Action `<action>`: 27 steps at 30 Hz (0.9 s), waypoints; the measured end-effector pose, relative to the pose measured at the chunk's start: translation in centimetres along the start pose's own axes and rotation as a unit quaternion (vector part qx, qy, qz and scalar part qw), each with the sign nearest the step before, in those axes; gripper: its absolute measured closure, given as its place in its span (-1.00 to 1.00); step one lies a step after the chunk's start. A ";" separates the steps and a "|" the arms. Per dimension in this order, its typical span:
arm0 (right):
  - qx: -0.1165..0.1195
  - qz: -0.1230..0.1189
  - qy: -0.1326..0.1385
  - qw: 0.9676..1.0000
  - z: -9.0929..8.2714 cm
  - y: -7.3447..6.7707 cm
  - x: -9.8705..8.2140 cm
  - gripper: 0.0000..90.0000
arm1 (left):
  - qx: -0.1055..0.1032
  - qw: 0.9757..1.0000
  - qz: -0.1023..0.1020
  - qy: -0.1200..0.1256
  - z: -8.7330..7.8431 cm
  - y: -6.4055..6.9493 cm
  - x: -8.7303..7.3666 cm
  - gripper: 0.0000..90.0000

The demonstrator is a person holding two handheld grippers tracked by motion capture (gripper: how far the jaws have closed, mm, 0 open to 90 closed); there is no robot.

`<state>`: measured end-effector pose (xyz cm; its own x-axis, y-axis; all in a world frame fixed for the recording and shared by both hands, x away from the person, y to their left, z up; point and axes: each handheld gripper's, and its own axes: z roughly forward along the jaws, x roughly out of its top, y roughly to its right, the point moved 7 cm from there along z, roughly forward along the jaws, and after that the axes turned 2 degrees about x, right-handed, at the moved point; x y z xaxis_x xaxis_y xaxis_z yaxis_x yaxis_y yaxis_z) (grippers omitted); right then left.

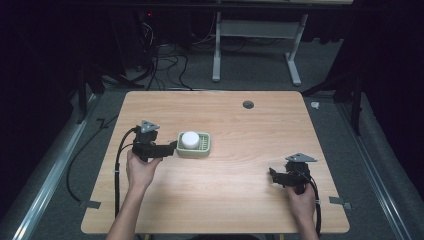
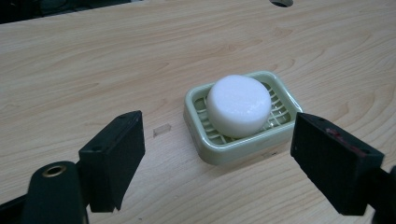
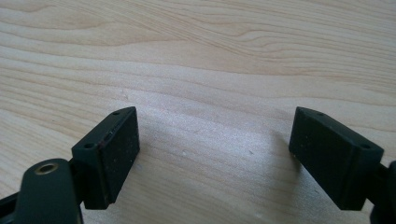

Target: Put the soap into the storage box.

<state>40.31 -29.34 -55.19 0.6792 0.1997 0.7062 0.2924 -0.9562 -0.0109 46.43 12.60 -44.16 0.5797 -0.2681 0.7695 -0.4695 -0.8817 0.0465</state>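
The soap dish (image 1: 194,145) is pale green, rectangular with rounded corners and a slatted floor. It sits on the wooden table (image 1: 240,200), left of centre. A round white soap bar (image 1: 190,139) lies in the dish, toward its left end as the high view shows it.

The left gripper (image 1: 172,146) is just beside the dish's left end. Its jaws stand wide apart and hold nothing. In the left gripper view, the dish (image 2: 219,151) and the soap (image 2: 239,105) lie ahead of the jaw gap, and bare wood separates the jaw tips from the dish rim. Nothing stands between the jaws and the dish. A small pale mark (image 2: 161,130) shows on the wood just left of the dish.

The right gripper (image 1: 273,175) rests near the table's right front corner, well apart from the dish. Its jaws are also wide apart and empty, with bare table (image 3: 210,70) ahead of them.

A round dark grommet hole (image 1: 248,104) sits near the table's far edge. Cables (image 1: 165,65) and a grey table frame (image 1: 255,45) occupy the floor beyond the table.

No brand, label or writing is readable on the dish, the soap or the grippers.
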 end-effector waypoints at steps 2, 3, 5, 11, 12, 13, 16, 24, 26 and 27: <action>0.000 0.000 0.000 1.000 0.0 0.0 0.0 -0.62 | 0.002 1.000 -0.001 -0.001 -0.2 -0.1 -0.1 -0.60; 0.000 0.000 0.000 1.000 0.0 0.0 0.0 -0.62 | 0.003 1.000 -0.002 0.001 -0.4 -0.2 -0.2 -0.60; 0.001 -0.002 0.000 1.000 0.0 0.0 0.0 -0.62 | 0.002 1.000 -0.002 0.002 -0.5 -0.2 -0.2 -0.60; 0.001 -0.002 0.000 1.000 0.0 0.0 0.0 -0.62 | 0.005 1.000 -0.008 0.004 -1.3 -0.5 -0.6 -0.60; 0.001 -0.002 0.000 1.000 0.0 0.0 0.0 -0.62 | 0.005 1.000 -0.008 0.004 -1.3 -0.5 -0.6 -0.60; 0.001 -0.002 0.000 1.000 0.0 0.0 0.0 -0.62 | 0.006 1.000 -0.008 0.005 -1.5 -0.6 -0.8 -0.60; 0.001 -0.002 0.000 1.000 0.0 0.0 0.0 -0.62 | 0.005 1.000 -0.011 0.006 -1.7 -0.6 -1.0 -0.60; 0.001 -0.002 0.000 1.000 0.0 0.0 0.0 -0.62 | 0.007 1.000 -0.019 0.005 -2.4 -0.9 -2.0 -0.60; 0.001 -0.002 0.000 1.000 0.0 0.0 0.0 -0.62 | 0.009 1.000 -0.018 0.004 -2.4 -0.9 -2.2 -0.60; 0.001 -0.002 0.000 1.000 0.0 0.0 0.0 -0.62 | 0.007 1.000 -0.019 0.004 -2.5 -1.0 -2.4 -0.60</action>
<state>40.30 -29.31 -55.19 0.6780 0.2028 0.7065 0.2959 -0.9552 -0.0098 43.85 15.05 -44.43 0.5914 -0.2312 0.7725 -0.4373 -0.8968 0.0664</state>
